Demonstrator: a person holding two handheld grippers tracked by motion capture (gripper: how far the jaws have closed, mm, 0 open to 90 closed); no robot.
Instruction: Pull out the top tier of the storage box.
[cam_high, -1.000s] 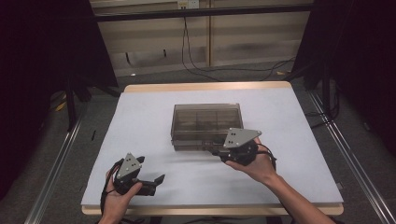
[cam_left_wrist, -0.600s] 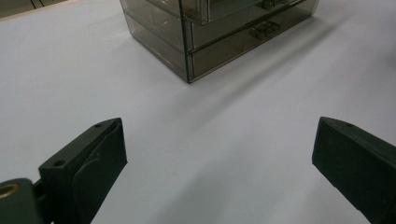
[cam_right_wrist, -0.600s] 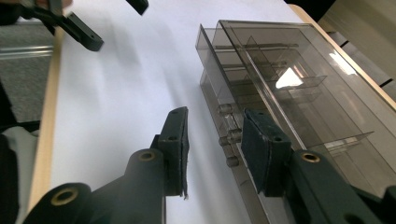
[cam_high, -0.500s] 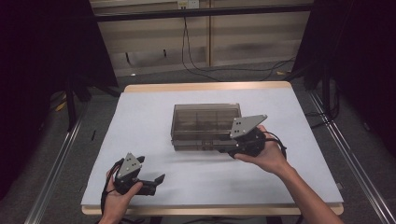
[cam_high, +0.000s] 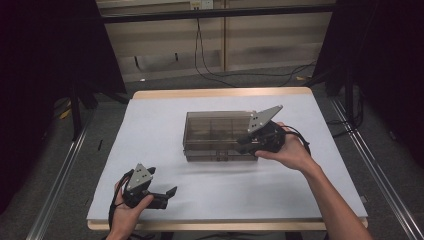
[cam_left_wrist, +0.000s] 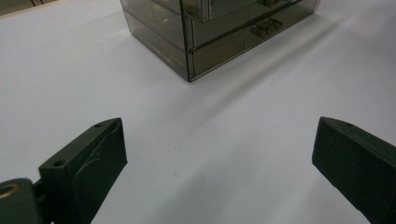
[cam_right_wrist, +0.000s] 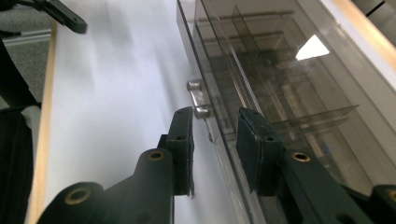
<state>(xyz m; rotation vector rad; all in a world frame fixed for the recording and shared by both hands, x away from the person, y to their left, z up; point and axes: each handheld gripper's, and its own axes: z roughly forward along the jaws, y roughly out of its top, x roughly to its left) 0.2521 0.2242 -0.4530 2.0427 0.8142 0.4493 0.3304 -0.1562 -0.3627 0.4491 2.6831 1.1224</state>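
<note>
A smoky clear box (cam_high: 217, 136) with inner dividers sits at the centre of the white table (cam_high: 165, 120) in the high view, its long front side facing the bottom of the frame.

The right gripper (cam_high: 245, 145) is at the box's front right corner, just right of centre in that frame, held by a hand (cam_high: 290, 152) whose forearm runs off toward the lower right. In the right gripper view the two black jaws rise from the bottom centre, and the gripper (cam_right_wrist: 215, 135) has them set on either side of the front edge of the box's lid (cam_right_wrist: 280, 65): one pad (cam_right_wrist: 184, 140) is outside the front wall, the other over the clear top. A small gap shows at each pad, so the jaws are not yet clamped. They have just been closing, with the lid edge between them. A metal handle (cam_right_wrist: 198, 98) on the front wall sits just above the outer jaw's tip.

The left gripper (cam_high: 170, 192) rests low at the lower left of the high view, held in a hand (cam_high: 127, 210) near the table's front edge, well apart from the box. In the left gripper view its jaws stand wide apart at the lower corners, holding nothing, the gripper (cam_left_wrist: 219, 154) pointing over bare table, with a corner of the box (cam_left_wrist: 205, 37) at the top of the frame.
</note>
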